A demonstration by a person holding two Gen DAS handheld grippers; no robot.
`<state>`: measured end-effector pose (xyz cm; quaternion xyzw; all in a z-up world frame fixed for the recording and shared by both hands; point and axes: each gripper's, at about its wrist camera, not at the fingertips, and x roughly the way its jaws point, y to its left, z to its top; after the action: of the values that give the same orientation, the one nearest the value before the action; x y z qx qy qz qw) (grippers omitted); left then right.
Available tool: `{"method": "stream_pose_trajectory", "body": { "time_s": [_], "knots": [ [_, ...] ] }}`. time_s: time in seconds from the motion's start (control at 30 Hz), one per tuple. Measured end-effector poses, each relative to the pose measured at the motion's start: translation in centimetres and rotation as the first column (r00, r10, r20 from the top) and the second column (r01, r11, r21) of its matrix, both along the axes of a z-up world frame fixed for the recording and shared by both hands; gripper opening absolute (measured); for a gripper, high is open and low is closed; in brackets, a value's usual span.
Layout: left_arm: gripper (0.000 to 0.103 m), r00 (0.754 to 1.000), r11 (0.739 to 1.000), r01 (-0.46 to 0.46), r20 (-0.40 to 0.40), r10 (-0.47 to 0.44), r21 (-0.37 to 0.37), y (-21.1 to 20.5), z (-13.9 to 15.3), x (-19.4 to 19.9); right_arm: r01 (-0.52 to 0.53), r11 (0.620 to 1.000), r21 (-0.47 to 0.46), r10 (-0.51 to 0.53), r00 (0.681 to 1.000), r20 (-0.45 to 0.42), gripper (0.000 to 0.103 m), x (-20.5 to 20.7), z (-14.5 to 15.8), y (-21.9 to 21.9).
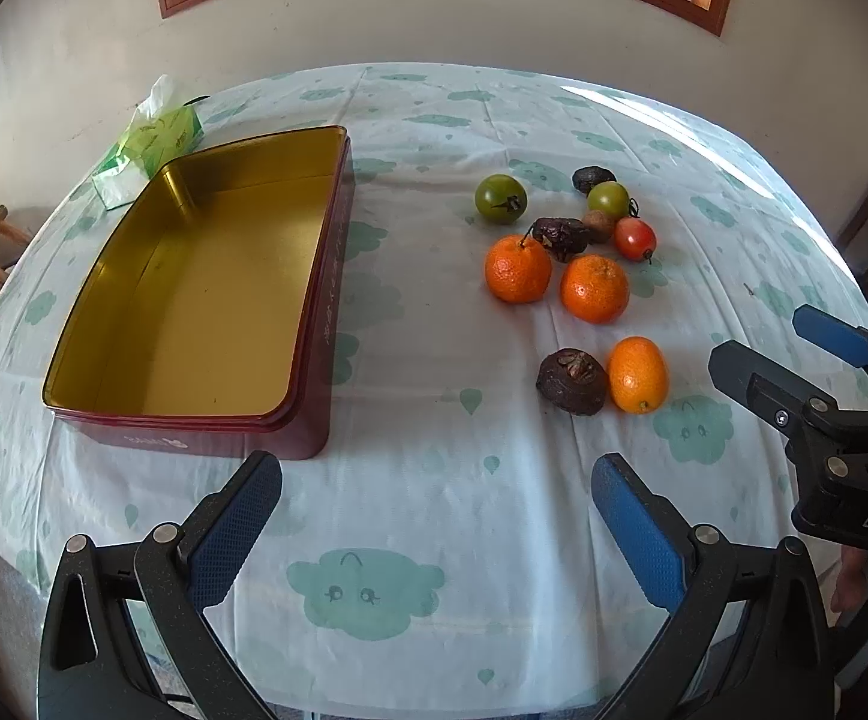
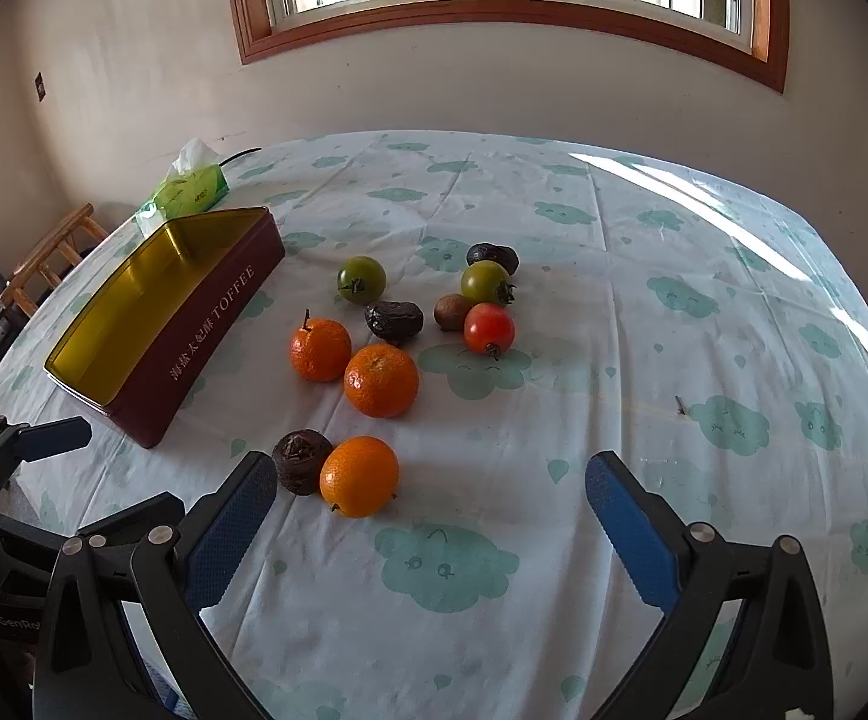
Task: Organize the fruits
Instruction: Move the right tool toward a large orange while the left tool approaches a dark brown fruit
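The toffee tin (image 1: pixel 194 300) hides part of the tissue pack (image 1: pixel 146 153) at far left. Frame edges crop the window (image 2: pixel 493 0) and a wooden chair (image 2: pixel 50 258); a tiny dark speck (image 2: pixel 680 405) on the desk (image 2: pixel 673 300) stays unidentifiable.

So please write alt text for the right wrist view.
Open right tool hovers over a cloud-print tablecloth, nearest an orange beside a dark wrinkled fruit. More fruit lies beyond; an empty toffee tin sits left.
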<state>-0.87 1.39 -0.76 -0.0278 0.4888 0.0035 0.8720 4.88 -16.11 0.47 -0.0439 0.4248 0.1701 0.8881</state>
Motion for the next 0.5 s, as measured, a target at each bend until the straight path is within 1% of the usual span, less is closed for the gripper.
{"method": "stream_pose_trajectory", "body": {
  "time_s": [0.27,0.43,0.5],
  "knots": [
    [0.102,1.0,1.0,0.006,-0.013,-0.006,0.012,-0.23,-0.31,-0.35,-0.022,1.0,0.004,0.022,1.0,0.004,0.102,-0.26,0.0,0.46],
    [0.102,0.999,1.0,0.006,-0.035,-0.005,0.01,-0.17,-0.55,-0.23,-0.023,1.0,0.003,0.023,1.0,0.004,0.102,-0.37,-0.14,0.63],
    [0.102,0.999,1.0,0.006,-0.032,-0.006,0.005,-0.02,-0.51,-0.26,-0.025,1.0,0.006,0.025,1.0,0.002,0.102,-0.43,-0.24,0.65]
  ]
}}
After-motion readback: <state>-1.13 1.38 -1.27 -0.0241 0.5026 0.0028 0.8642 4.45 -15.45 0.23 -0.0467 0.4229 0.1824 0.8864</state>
